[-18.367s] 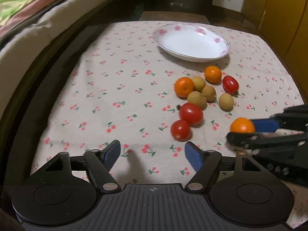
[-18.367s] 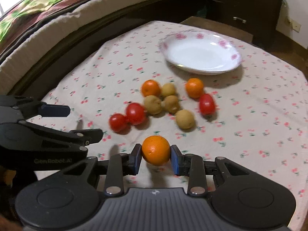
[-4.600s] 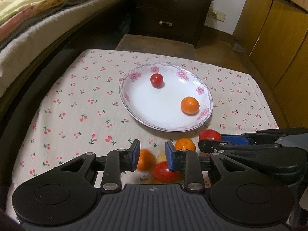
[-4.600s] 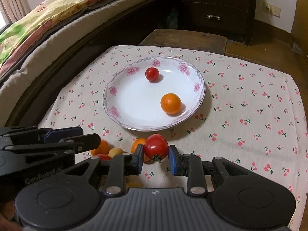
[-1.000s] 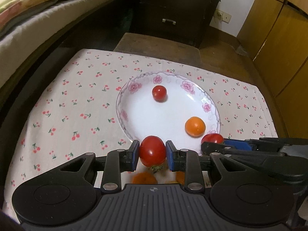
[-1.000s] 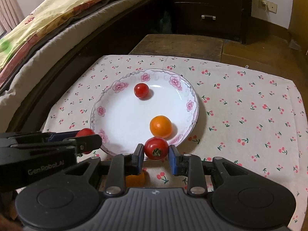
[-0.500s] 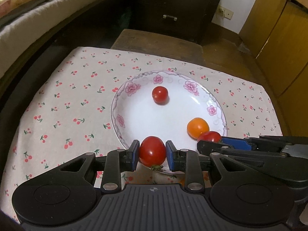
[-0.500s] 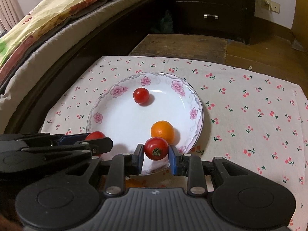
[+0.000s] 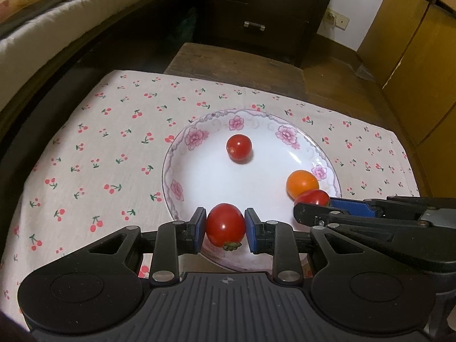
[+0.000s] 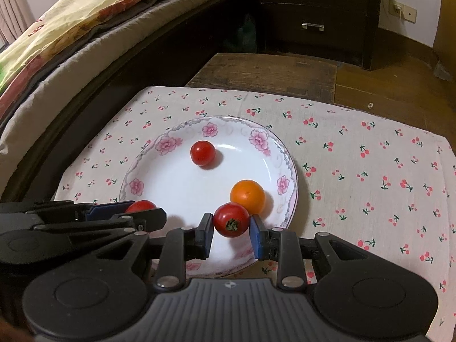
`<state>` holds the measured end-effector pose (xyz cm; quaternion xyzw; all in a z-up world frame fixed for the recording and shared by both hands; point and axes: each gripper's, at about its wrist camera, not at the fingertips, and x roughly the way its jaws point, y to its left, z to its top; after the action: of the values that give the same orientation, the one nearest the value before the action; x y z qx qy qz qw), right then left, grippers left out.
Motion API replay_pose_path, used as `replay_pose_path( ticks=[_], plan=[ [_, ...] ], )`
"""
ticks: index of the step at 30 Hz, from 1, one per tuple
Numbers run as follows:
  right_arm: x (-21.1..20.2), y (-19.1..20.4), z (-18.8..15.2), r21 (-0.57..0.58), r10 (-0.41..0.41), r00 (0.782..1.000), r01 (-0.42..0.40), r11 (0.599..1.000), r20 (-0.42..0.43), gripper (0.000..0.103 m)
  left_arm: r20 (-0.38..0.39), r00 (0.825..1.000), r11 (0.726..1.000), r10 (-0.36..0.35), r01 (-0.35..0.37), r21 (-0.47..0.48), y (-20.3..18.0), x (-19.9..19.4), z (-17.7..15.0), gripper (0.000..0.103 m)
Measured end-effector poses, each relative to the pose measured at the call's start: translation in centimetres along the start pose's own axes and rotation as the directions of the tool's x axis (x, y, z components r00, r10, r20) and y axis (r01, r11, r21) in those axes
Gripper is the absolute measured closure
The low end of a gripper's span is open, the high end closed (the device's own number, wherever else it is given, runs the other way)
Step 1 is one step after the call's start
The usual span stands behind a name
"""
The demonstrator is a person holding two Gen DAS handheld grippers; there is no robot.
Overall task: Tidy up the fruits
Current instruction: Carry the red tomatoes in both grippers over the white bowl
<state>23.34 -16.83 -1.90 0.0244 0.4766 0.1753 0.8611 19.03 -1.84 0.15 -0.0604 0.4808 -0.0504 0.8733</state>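
A white plate with pink flowers (image 9: 182, 193) (image 10: 287, 171) lies on the cherry-print cloth. In it rest a small red tomato (image 9: 238, 147) (image 10: 202, 153) and an orange (image 9: 302, 183) (image 10: 247, 195). My left gripper (image 9: 225, 225) is shut on a larger red tomato (image 9: 225, 223) over the plate's near rim; its tip and that tomato (image 10: 141, 205) also show at the left of the right wrist view. My right gripper (image 10: 231, 221) is shut on another red tomato (image 10: 230, 219) (image 9: 312, 198) just in front of the orange, over the plate.
A bed (image 10: 71, 28) with a bright quilt runs along the left. Beyond the table stand a low wooden stool (image 10: 265, 71) and a dark drawer cabinet (image 10: 313, 8). Wooden cupboard doors (image 9: 413, 57) line the right. The cloth (image 10: 370, 171) right of the plate is bare.
Both grippers have carried their tomatoes forward, from the plate's near edge to over its inside. The loose fruit below the fingers has dropped out of view.
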Motion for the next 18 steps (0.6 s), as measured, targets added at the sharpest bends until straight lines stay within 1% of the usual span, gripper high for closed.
replay_pose_path(
  ticks=[7,18],
  plan=[
    [0.59,-0.04,0.18,0.001,0.009,1.000,-0.009,1.000,-0.009,0.073,-0.011,1.000,1.000,0.009,-0.009,-0.005,0.18,0.56,0.30,0.067],
    [0.63,-0.11,0.15,0.002,0.010,1.000,-0.010,1.000,-0.002,0.073,-0.012,1.000,1.000,0.015,-0.015,-0.006,0.18,0.50,0.33,0.067]
  ],
)
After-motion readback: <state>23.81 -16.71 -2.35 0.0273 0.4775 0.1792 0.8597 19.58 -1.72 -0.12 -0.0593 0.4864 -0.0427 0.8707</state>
